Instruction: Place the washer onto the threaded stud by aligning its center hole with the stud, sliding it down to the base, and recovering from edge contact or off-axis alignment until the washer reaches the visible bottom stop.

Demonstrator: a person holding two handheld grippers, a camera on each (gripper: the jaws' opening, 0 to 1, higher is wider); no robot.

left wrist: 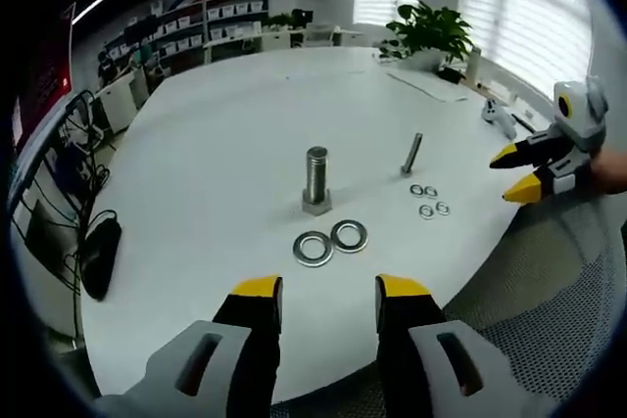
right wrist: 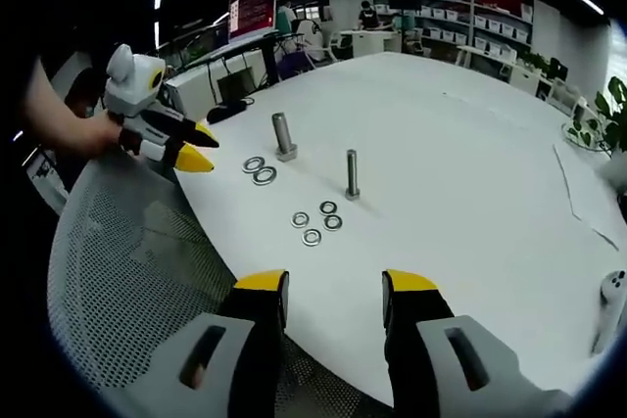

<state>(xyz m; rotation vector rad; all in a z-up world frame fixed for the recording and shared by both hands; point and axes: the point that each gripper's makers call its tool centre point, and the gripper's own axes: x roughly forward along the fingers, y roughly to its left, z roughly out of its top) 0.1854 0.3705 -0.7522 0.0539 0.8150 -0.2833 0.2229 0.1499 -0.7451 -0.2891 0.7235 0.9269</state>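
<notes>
Surface: white round table (left wrist: 245, 124) in an office — shelves upper left, plant (left wrist: 428, 28) upper right.
Large stud (left wrist: 315, 181): upright, frame centre.
Large washers (left wrist: 330, 242): two, flat, touching, just below it.
Small stud (right wrist: 352, 174): upright, four small washers (right wrist: 315, 222) beside it (lower left).
Left gripper (left wrist: 328, 293): jaws apart, empty.
Right gripper (right wrist: 336, 288): jaws apart — empty.

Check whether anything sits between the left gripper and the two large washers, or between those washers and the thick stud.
Nothing visible does. The left gripper hangs open just short of the two large washers, with bare table between. The thick stud stands right behind them, its top free.
</notes>
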